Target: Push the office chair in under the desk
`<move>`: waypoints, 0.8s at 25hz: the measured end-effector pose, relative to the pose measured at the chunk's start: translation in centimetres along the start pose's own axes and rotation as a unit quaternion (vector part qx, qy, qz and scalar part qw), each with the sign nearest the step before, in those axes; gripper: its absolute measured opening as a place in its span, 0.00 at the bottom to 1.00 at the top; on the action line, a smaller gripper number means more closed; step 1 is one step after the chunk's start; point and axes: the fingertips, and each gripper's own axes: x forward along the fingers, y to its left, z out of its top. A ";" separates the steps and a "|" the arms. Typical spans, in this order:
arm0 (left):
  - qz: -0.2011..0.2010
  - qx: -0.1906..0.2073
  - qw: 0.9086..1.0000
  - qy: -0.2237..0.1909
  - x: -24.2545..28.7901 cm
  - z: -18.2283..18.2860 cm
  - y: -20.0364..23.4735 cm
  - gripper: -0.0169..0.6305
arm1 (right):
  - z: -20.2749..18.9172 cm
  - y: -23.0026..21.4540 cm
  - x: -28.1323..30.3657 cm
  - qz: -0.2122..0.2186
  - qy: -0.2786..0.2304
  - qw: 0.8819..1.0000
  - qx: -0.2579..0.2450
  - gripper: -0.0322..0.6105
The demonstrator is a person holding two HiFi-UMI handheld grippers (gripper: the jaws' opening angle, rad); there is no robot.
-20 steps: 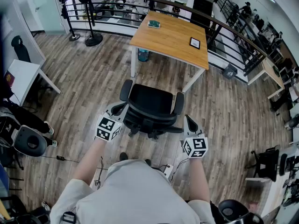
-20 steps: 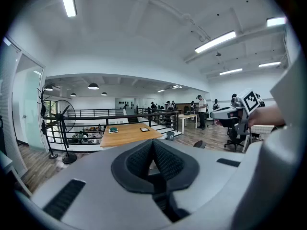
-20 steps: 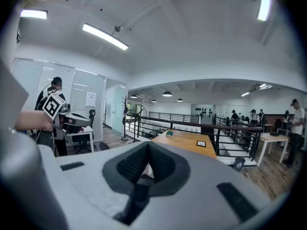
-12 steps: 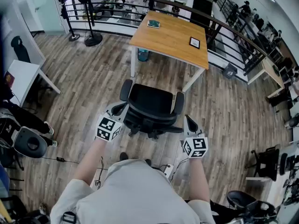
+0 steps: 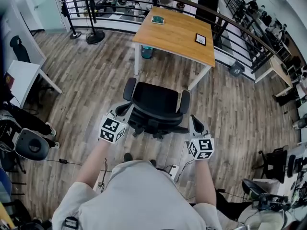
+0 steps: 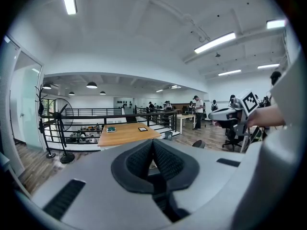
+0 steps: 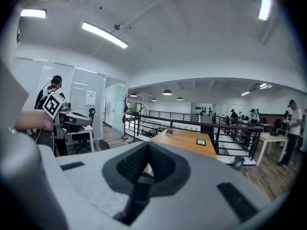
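Although the task called for the office chair (image 5: 156, 107) to end up under the table (image 5: 177, 35), it stood out on the wooden floor (image 5: 96, 80) short of the table's near edge, with bare boards showing between its seat and the table legs. Its seat faced the table and its back was turned toward the person, so it looked lined up for a straight push. By my reading none of the tucking in had been done, and the whole roll forward was left. The left gripper (image 6: 153, 150) had its jaws pressed together on nothing, and so did the right gripper (image 7: 147, 153). In the head view the two sat low on either side of the chair's back, just beside it (whether either one touched the chair I could not tell). As for containers, a small bluish bin (image 5: 147, 53) stood on the floor under the table by its left front leg, but its inside was too small and shaded to read. Only two flat items lay on the tabletop, a greenish one (image 5: 158, 19) near the far edge and a dark-framed one (image 5: 200, 39) toward the right.
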 end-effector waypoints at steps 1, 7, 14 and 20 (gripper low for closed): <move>-0.001 0.000 1.000 0.000 0.0 0.0 0.0 0.02 | -0.1 0.0 0.0 -0.002 0.001 1.000 -0.003 0.05; -0.013 0.005 1.000 0.007 0.1 -0.4 -0.1 0.02 | -0.5 0.1 0.1 -0.011 0.004 1.000 0.000 0.05; -0.026 0.009 0.999 0.021 0.4 -1.3 -0.1 0.06 | -1.6 0.0 0.0 -0.012 0.017 1.000 0.005 0.08; -0.037 0.017 0.999 0.035 0.6 -2.4 0.0 0.15 | -3.0 0.5 0.0 0.005 0.044 0.999 -0.006 0.18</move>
